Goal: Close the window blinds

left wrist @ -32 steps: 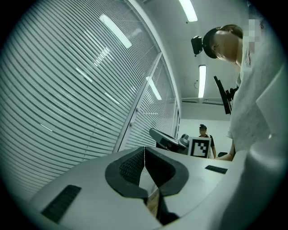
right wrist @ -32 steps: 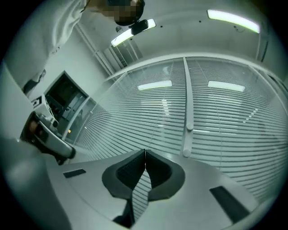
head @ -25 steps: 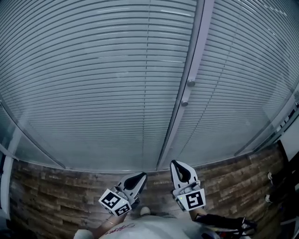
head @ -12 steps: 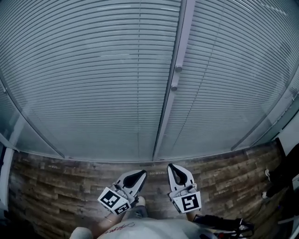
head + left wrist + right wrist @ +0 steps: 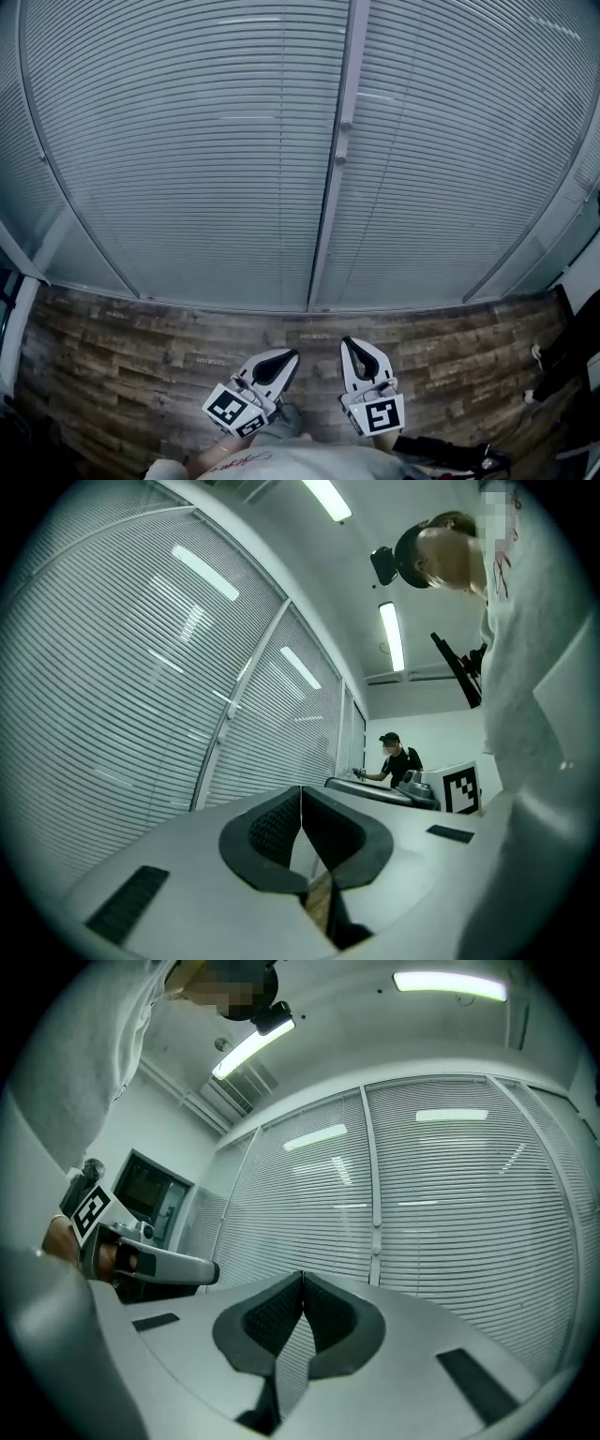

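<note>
Grey horizontal blinds (image 5: pixel 187 169) hang over both window panes down to near the floor, left and right of a pale upright post (image 5: pixel 324 234) that carries two small knobs (image 5: pixel 345 124). My left gripper (image 5: pixel 294 353) and right gripper (image 5: pixel 347 341) are low over the floor, well short of the window, pointing toward it. Both are shut with nothing between the jaws. In the left gripper view the left gripper (image 5: pixel 301 789) is tilted up along the blinds (image 5: pixel 112 696). In the right gripper view the right gripper (image 5: pixel 302 1275) faces the blinds (image 5: pixel 469 1232) and the post (image 5: pixel 375 1232).
Wood-plank floor (image 5: pixel 112 356) runs along the window's foot. Dark objects lie at the right edge (image 5: pixel 562 361) and a dark cabled thing (image 5: pixel 450 450) by my right foot. Another person (image 5: pixel 398 759) works at a far desk. A dark screen (image 5: pixel 150 1194) stands to the left.
The head view has swung: the post now sits further left and more upright in the picture, and more floor shows. Both grippers stay low and shut, almost unmoved.
</note>
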`<state>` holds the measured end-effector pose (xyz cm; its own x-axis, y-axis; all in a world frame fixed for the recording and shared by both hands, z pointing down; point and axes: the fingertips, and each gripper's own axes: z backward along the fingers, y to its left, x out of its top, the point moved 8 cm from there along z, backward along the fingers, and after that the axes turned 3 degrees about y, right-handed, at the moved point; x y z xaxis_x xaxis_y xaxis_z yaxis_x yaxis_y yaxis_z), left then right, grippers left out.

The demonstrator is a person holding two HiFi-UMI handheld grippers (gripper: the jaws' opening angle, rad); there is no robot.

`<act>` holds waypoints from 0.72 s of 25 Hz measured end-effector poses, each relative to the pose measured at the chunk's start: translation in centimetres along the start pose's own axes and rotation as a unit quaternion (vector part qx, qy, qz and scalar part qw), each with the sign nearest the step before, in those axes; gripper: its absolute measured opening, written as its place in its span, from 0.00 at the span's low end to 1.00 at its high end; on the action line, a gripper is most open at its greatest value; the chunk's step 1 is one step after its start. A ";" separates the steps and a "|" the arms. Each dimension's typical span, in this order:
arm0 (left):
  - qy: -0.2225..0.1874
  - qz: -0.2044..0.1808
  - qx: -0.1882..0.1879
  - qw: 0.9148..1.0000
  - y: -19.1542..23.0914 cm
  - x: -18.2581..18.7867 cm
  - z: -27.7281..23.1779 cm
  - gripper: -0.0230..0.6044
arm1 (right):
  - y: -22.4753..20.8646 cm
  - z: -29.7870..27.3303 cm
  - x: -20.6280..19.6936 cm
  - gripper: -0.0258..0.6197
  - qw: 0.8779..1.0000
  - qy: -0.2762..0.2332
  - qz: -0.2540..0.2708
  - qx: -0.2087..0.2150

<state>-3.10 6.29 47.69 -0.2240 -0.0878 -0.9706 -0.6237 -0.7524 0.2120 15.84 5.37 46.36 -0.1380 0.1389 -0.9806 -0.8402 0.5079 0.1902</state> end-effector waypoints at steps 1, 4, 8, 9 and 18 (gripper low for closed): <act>-0.001 -0.004 0.000 1.000 -0.4 0.1 0.3 0.07 | 0.2 0.6 0.0 0.07 1.000 0.002 0.007 0.000; -0.009 -0.015 0.003 1.000 -1.2 0.5 1.1 0.07 | 0.9 1.7 0.9 0.07 1.000 -0.009 0.001 -0.003; -0.012 -0.021 0.002 1.000 -1.9 0.7 1.9 0.07 | 1.6 2.7 1.1 0.07 1.000 -0.013 0.014 -0.003; -0.011 -0.024 -0.001 1.000 -2.3 0.5 2.3 0.07 | 1.9 3.3 1.0 0.07 1.000 -0.012 0.015 -0.005; -0.003 -0.014 -0.009 1.000 -2.6 -0.5 3.7 0.07 | 3.2 4.7 1.0 0.07 1.000 -0.014 -0.008 -0.014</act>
<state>-4.17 10.69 48.10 -0.2102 -0.0623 -0.9757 -0.6163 -0.7663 0.1817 15.52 11.14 46.21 -0.1106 0.1546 -0.9818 -0.8560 0.4871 0.1731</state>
